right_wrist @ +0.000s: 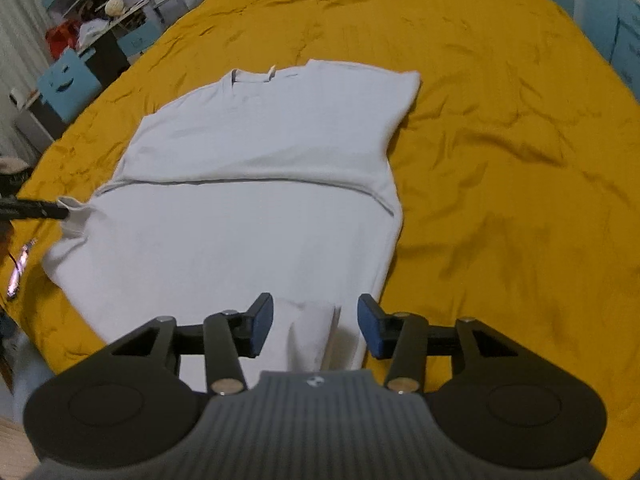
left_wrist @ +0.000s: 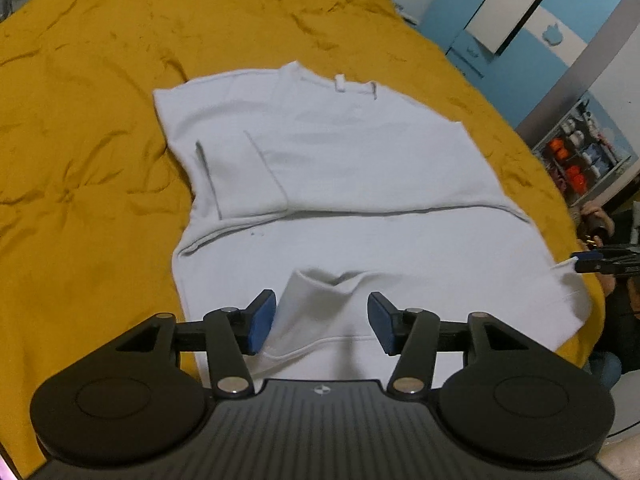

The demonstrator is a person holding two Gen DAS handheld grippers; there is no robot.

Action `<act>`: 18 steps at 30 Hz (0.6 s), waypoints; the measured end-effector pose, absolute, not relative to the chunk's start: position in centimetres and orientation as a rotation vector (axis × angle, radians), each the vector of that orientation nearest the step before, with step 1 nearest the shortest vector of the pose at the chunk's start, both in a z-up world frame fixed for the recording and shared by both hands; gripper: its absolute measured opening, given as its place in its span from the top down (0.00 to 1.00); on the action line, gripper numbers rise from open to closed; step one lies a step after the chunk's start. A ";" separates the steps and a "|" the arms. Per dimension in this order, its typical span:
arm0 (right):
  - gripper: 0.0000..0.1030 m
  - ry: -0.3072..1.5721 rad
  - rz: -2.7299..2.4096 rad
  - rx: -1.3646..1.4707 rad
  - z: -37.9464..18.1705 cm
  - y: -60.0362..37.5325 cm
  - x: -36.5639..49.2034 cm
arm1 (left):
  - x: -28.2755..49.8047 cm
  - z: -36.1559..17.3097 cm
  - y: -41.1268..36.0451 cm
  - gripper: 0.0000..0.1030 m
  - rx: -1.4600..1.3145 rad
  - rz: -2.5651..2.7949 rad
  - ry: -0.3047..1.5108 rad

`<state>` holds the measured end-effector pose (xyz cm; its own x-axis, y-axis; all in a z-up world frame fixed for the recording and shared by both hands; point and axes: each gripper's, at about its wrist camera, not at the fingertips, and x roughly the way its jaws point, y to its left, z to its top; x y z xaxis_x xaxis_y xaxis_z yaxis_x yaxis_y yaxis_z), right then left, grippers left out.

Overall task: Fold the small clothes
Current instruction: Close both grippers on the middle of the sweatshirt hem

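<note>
A rumpled mustard bedspread covers the bed, with blue cupboards beyond. On it lies a pale shirt, collar away, a cross-fold already running over its middle. The left gripper stands partly open above the near hem, a raised pucker of cloth between its pads but not pinched. The right gripper is likewise partly open over the hem's other corner, nothing clamped. The step looks like letting go after a fold. To do it well, lift both straight up so the pads don't drag the hem, then press that pucker flat before the next fold.
</note>
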<state>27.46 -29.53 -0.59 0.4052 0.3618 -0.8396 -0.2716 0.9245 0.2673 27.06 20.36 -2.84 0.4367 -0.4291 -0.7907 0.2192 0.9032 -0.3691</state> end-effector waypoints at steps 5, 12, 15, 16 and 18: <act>0.58 1.108 0.398 0.120 -1.1 -30.1 27.3 | 27.3 -3.8 20.9 0.39 -0.226 -0.413 1.055; 0.71 1.131 0.424 0.126 -2.1 -29.4 27.4 | 26.5 -4.4 21.6 0.33 -0.243 -0.427 1.064; 0.74 1.140 0.421 0.108 -2.6 -29.0 27.3 | 26.2 -4.5 21.4 0.24 -0.213 -0.467 1.076; 0.75 1.140 0.420 0.108 -2.7 -29.0 27.4 | 26.2 -4.7 21.3 0.24 -0.191 -0.461 1.081; 0.79 1.138 0.417 0.108 -2.7 -28.9 27.4 | 26.3 -5.0 21.2 0.31 -0.160 -0.431 1.084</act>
